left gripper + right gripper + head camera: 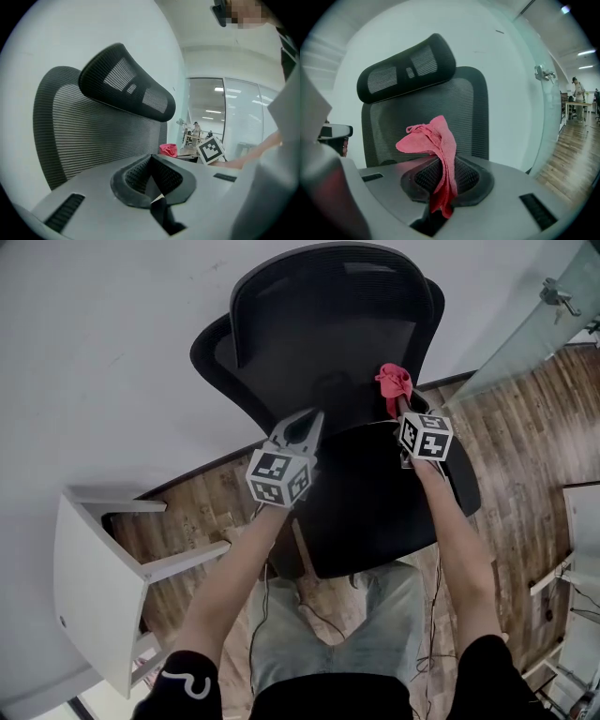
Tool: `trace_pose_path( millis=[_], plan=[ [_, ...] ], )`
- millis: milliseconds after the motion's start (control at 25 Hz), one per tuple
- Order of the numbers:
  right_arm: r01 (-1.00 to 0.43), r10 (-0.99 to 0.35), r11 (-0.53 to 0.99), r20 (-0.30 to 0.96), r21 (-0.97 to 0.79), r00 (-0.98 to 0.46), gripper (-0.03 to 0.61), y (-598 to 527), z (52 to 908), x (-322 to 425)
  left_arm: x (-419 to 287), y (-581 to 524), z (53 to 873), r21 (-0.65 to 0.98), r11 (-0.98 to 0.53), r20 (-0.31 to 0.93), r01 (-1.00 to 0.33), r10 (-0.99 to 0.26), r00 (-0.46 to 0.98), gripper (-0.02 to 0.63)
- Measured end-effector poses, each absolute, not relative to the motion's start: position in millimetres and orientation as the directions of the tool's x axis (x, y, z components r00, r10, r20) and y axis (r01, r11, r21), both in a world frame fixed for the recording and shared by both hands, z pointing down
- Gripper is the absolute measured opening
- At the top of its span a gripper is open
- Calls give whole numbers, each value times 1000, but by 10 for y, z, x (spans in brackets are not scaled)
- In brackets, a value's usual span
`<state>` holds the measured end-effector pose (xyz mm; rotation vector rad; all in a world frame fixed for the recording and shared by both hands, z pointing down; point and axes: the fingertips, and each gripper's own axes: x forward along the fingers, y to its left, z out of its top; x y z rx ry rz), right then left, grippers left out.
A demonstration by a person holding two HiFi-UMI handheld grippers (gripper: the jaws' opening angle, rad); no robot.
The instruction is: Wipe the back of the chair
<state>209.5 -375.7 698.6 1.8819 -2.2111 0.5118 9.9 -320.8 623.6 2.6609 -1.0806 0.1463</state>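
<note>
Black mesh stretched over a curved frame makes up the back of the office chair (309, 362), which has a separate mesh headrest (337, 282) and a padded black seat (375, 502) and stands against a white wall (112, 343) on a brown wood-plank floor (525, 427). A crumpled red terry cloth (395, 382) is clamped in the right gripper (399, 409), whose jaws are closed on the cloth's lower end. In the right gripper view the cloth (436, 140) stands up out of that gripper (440, 164) and flops to the left in front of the backrest (473, 112), below the headrest (405, 68). From the head view the cloth sits at the lower right part of the chair's back, above the rear of the seat. Whether it actually touches the mesh cannot be told. The left gripper (316, 416) points at the lower left part of the backrest, with its jaws pressed together and nothing between them. The left gripper view shows this gripper (152, 164) shut and close to the ribbed mesh (93, 131), with the red cloth (168, 149) and the right gripper's marker cube (210, 149) beyond it to the right. A white angular piece of furniture (94, 577) stands on the floor at the person's left, and a glass partition with a metal handle (558, 296) rises at the right.
</note>
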Motion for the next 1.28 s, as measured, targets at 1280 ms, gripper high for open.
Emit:
trace_pose_path(
  millis=[1280],
  plan=[
    [-937, -852, 286, 394, -199, -344, 69, -3252, 7593, -978, -2100, -2639, 6605, 225, -683, 252, -695, -648, 719, 26]
  ],
)
